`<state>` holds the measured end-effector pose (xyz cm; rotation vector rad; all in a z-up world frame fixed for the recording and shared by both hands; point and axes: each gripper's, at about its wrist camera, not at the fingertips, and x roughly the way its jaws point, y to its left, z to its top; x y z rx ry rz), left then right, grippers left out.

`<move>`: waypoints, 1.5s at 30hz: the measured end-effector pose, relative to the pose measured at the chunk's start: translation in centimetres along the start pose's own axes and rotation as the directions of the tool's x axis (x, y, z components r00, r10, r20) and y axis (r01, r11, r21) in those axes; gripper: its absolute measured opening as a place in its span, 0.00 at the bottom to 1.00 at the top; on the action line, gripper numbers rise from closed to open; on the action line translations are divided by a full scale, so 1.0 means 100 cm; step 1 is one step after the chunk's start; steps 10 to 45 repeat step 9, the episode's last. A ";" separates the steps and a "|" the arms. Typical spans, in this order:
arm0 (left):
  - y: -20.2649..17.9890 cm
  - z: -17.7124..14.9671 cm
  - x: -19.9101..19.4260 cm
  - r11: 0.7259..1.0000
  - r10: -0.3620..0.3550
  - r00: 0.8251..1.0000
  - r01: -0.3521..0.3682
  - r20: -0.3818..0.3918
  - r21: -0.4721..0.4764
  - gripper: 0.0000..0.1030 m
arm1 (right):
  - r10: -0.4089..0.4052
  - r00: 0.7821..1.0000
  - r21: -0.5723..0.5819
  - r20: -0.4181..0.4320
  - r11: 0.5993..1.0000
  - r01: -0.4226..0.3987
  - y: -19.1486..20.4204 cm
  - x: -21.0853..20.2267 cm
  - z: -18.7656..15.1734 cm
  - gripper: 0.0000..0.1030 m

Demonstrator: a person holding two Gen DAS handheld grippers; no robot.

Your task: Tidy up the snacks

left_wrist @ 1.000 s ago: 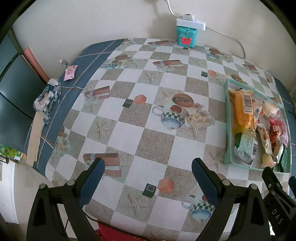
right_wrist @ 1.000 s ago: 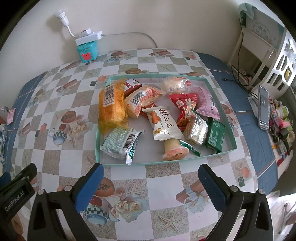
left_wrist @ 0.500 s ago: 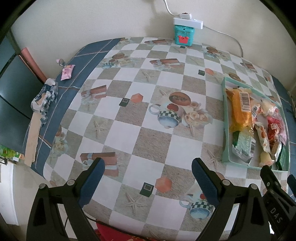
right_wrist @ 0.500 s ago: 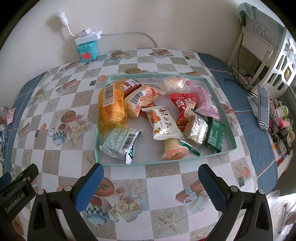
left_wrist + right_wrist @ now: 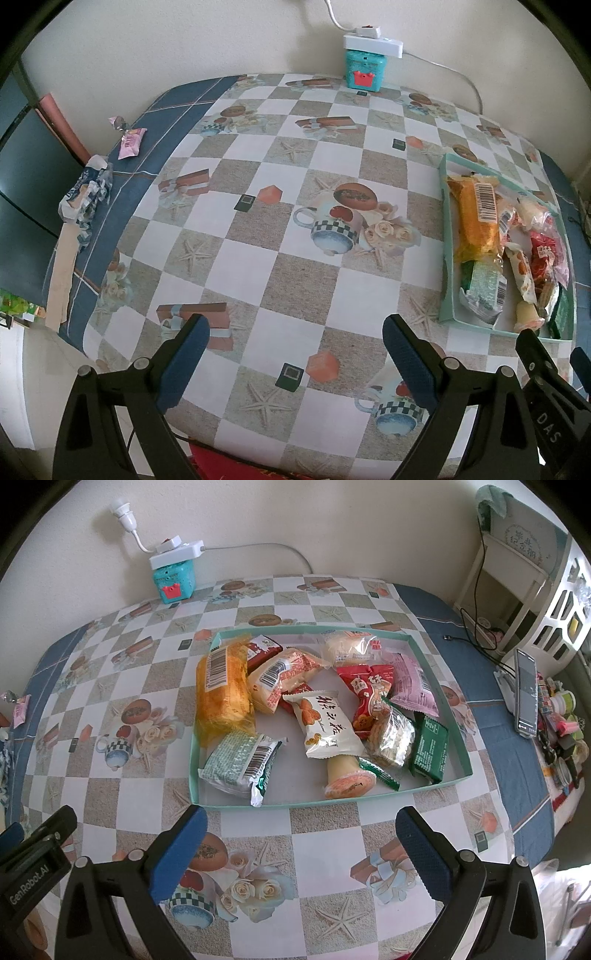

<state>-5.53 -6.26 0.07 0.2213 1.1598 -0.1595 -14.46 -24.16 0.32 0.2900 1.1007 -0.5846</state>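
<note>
Soft, even daylight fills both views, with only faint shadows on the tablecloth (image 5: 295,258). Wrappers in the tray (image 5: 458,775) carry small glints. Strong fisheye bending curves the edges, and the corners go black.

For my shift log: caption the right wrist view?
Open right tongs hover before a teal tray full of wrapped snacks.

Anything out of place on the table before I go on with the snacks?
Yes: a small pink snack packet lies alone on the blue border at the table's far left, well outside the tray. A crumpled wrapper sits near it.
</note>
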 end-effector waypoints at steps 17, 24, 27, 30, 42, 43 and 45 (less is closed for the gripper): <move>0.001 0.001 -0.005 1.000 -0.011 1.000 0.011 0.026 0.001 0.92 | 0.001 1.000 0.000 -0.001 1.000 -0.001 0.000 0.000 0.000 1.00; 0.001 0.001 -0.005 1.000 -0.011 1.000 0.011 0.026 0.001 0.92 | 0.001 1.000 0.000 -0.001 1.000 -0.001 0.000 0.000 0.000 1.00; 0.001 0.001 -0.005 1.000 -0.011 1.000 0.011 0.026 0.001 0.92 | 0.001 1.000 0.000 -0.001 1.000 -0.001 0.000 0.000 0.000 1.00; 0.001 0.001 -0.005 1.000 -0.011 1.000 0.011 0.026 0.001 0.92 | 0.001 1.000 0.000 -0.001 1.000 -0.001 0.000 0.000 0.000 1.00; 0.001 0.001 -0.005 1.000 -0.011 1.000 0.011 0.026 0.001 0.92 | 0.001 1.000 0.000 -0.001 1.000 -0.001 0.000 0.000 0.000 1.00; 0.001 0.001 -0.005 1.000 -0.011 1.000 0.011 0.026 0.001 0.92 | 0.001 1.000 0.000 -0.001 1.000 -0.001 0.000 0.000 0.000 1.00; 0.001 0.001 -0.005 1.000 -0.011 1.000 0.011 0.026 0.001 0.92 | 0.001 1.000 0.000 -0.001 1.000 -0.001 0.000 0.000 0.000 1.00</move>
